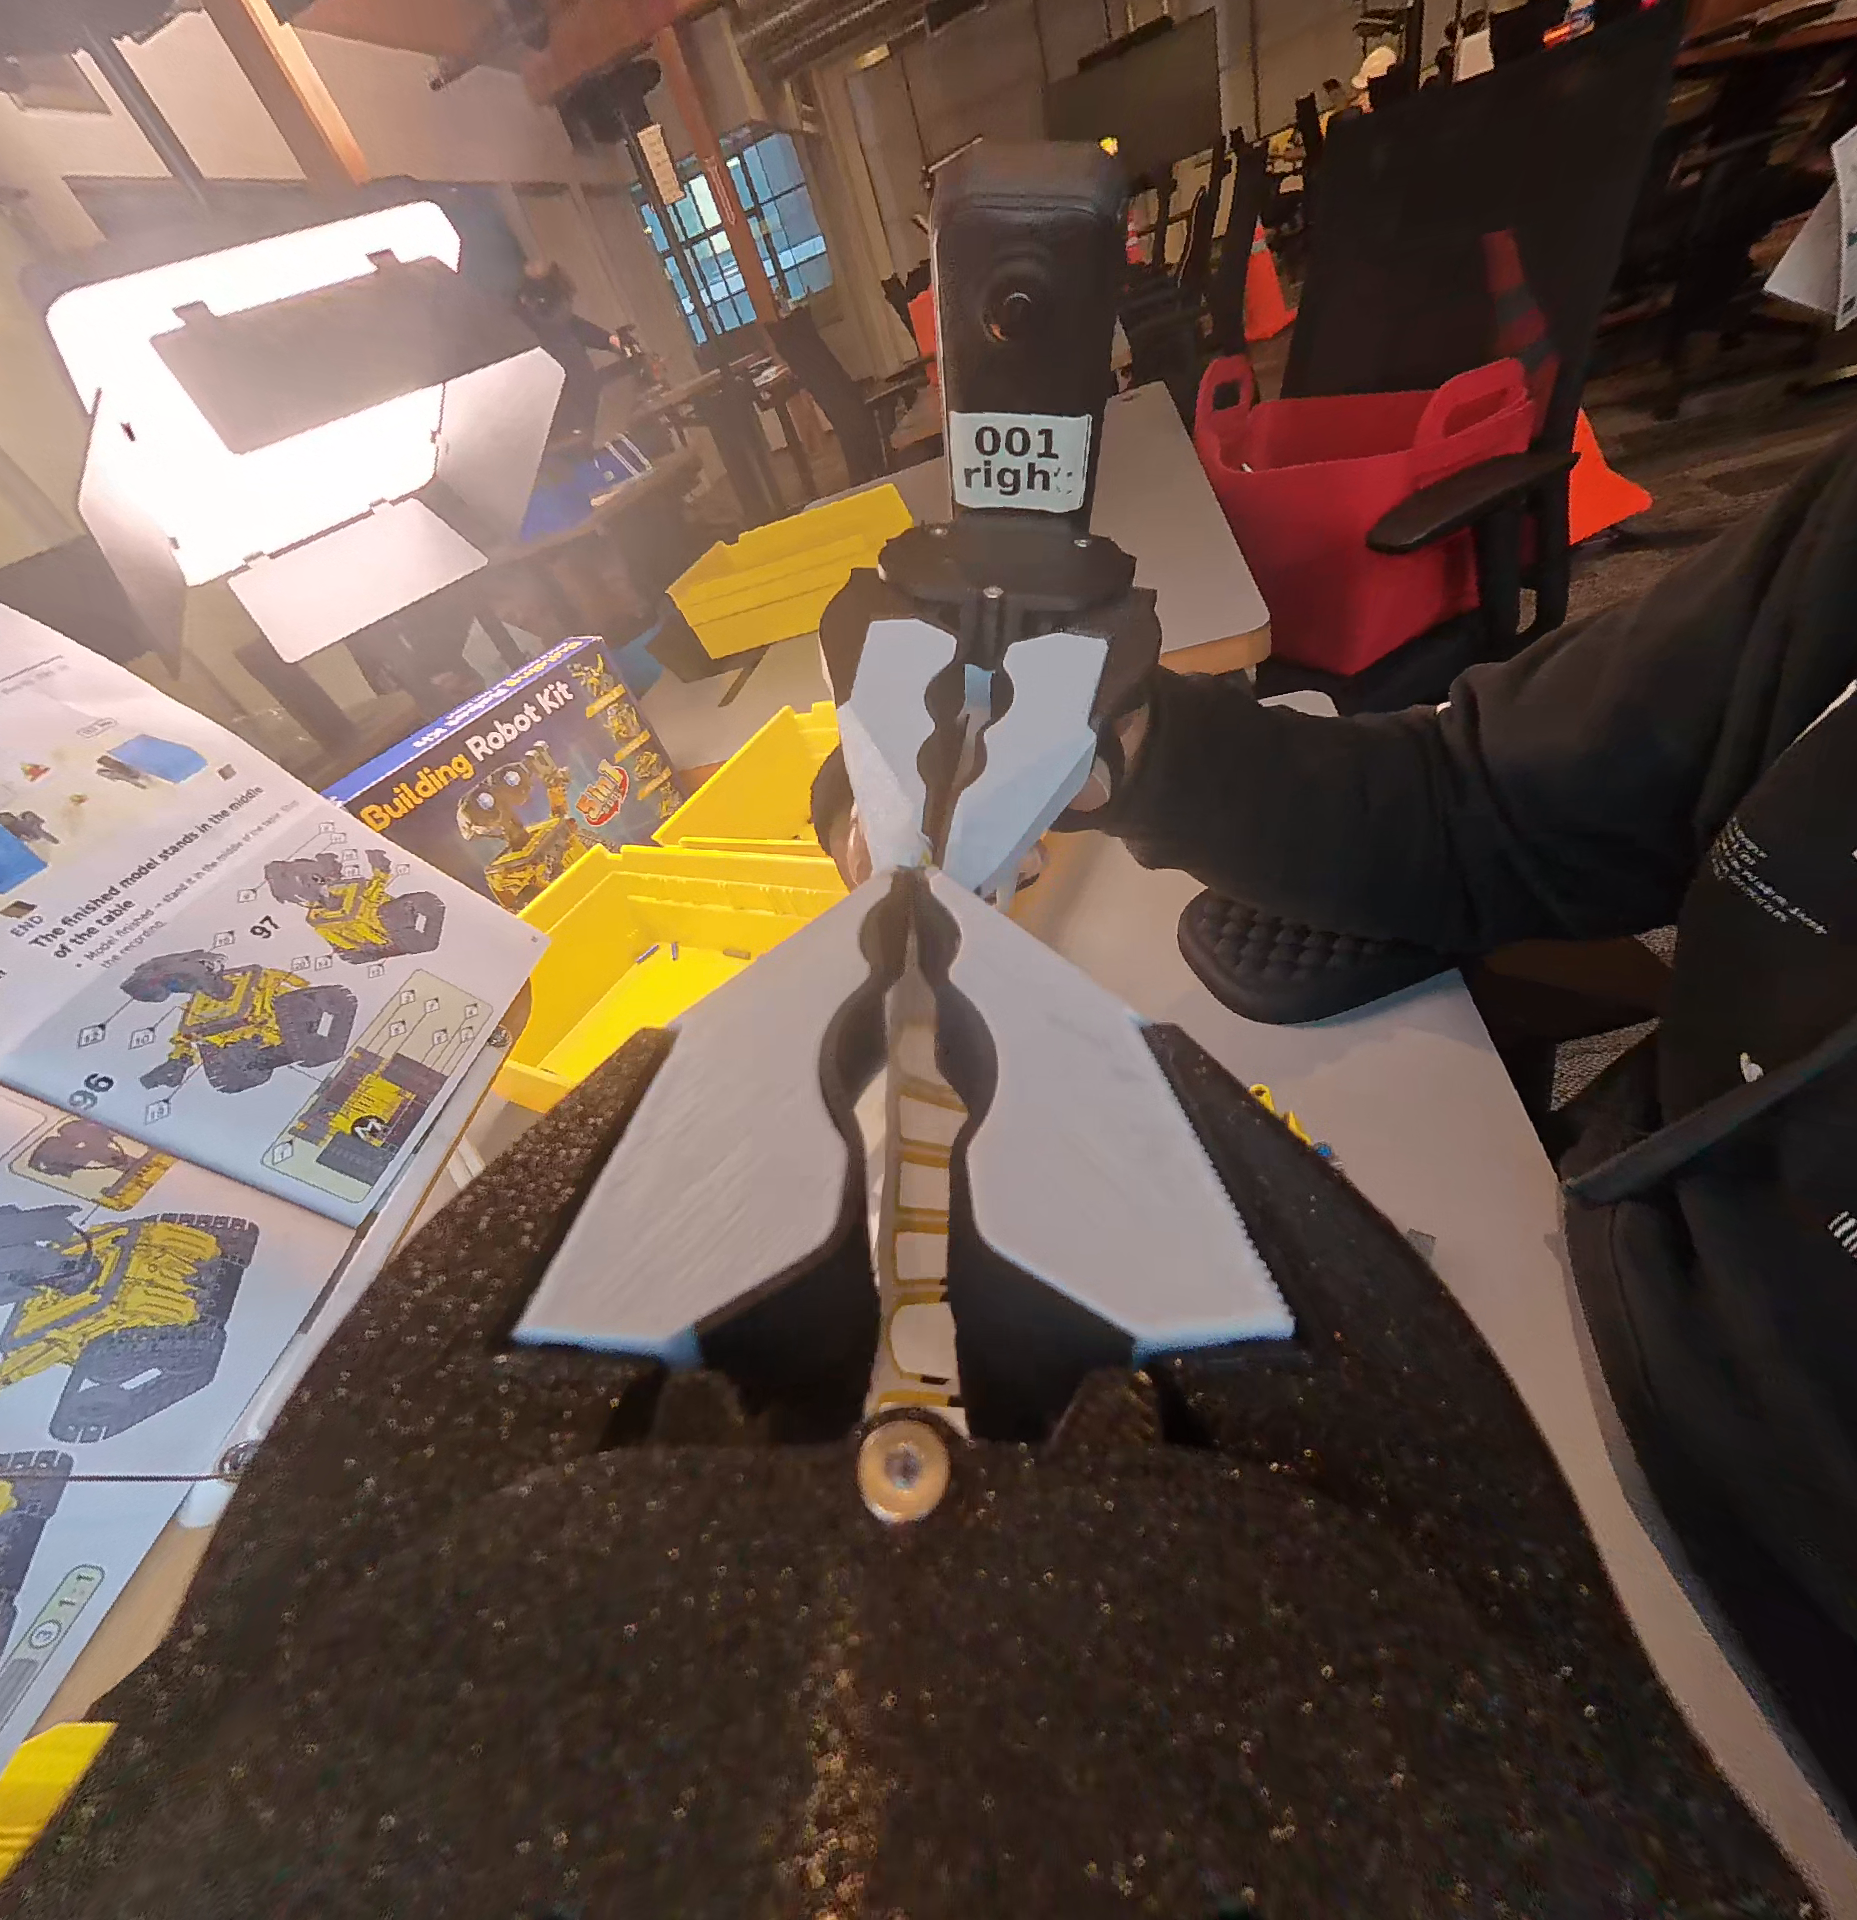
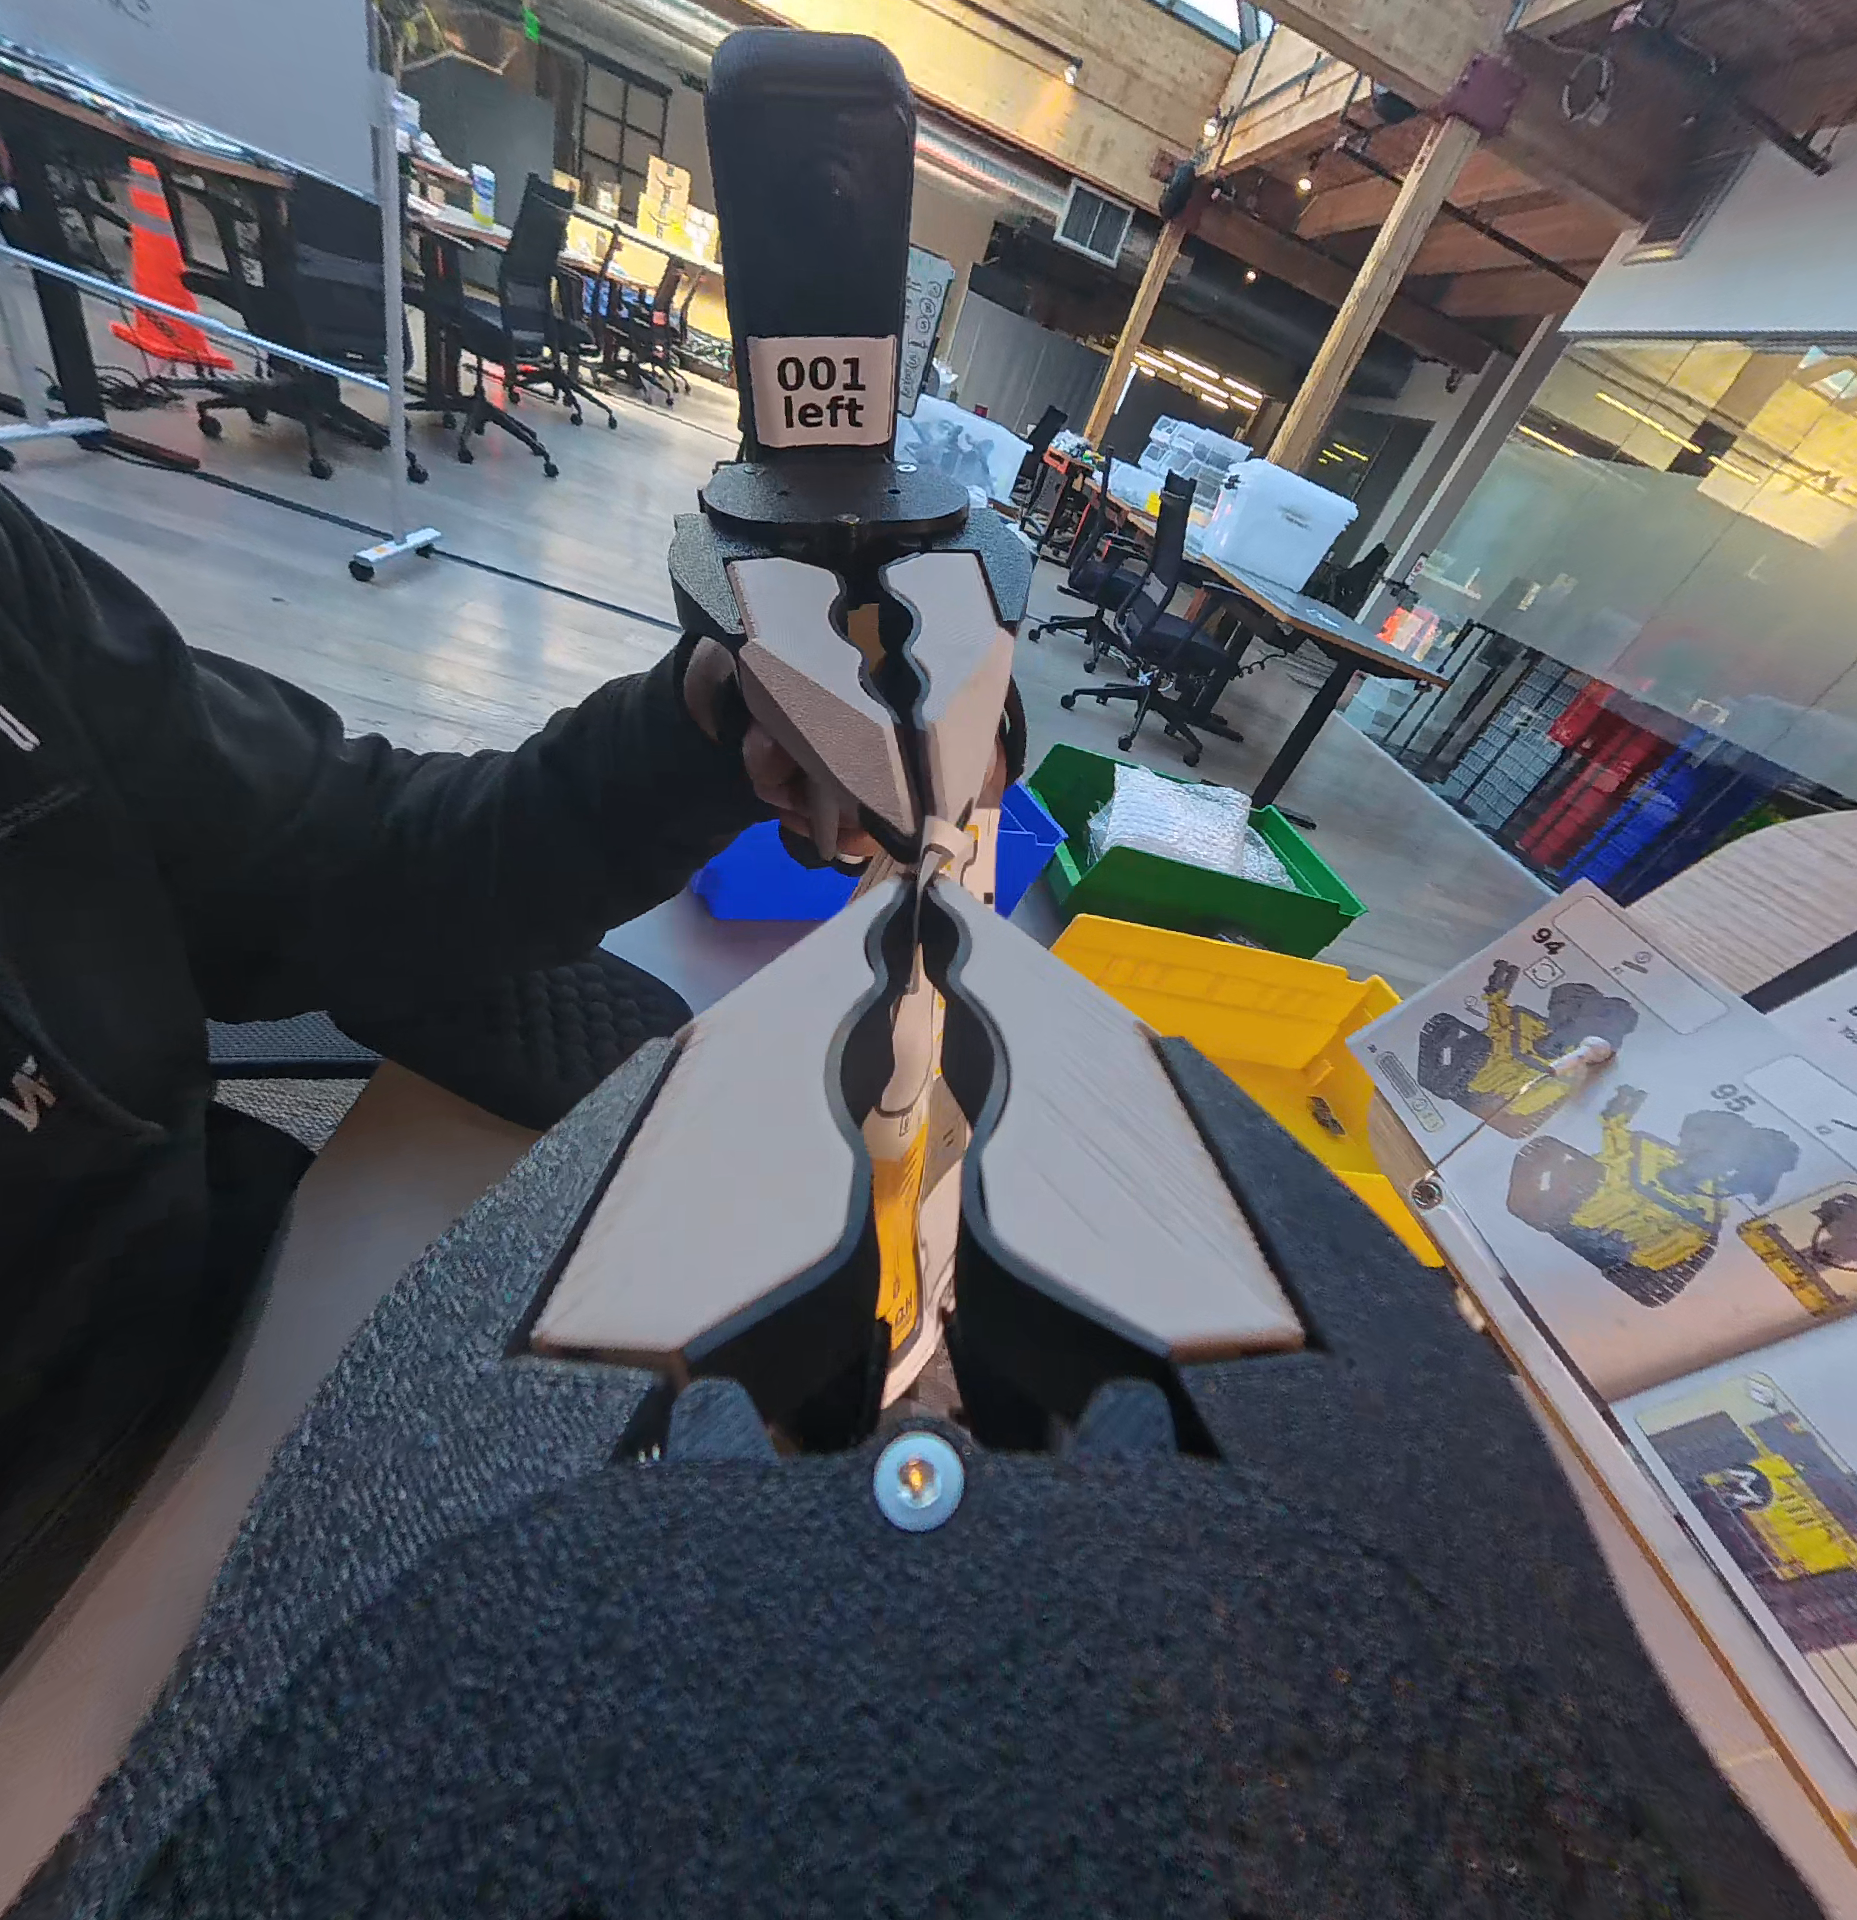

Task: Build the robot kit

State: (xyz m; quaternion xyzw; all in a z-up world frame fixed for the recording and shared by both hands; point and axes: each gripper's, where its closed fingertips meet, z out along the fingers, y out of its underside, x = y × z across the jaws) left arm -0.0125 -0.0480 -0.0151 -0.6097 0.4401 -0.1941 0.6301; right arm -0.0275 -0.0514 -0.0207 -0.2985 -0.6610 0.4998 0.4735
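- We see a thin white and yellow sheet (image 1: 919,1174) pinched between both claws, up above the table (image 1: 1423,1122).
- Our left gripper (image 1: 911,883) is squeezed tight on one end.
- Our right gripper (image 2: 919,894) squeezes the other end, tips almost touching.
- Yellow bins (image 1: 675,935) and a picture booklet (image 1: 238,997) lie close by.

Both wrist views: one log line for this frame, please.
left tool: shut on sheet | right tool: shut on sheet | tools tip to tip above table | yellow bins and manual nearby
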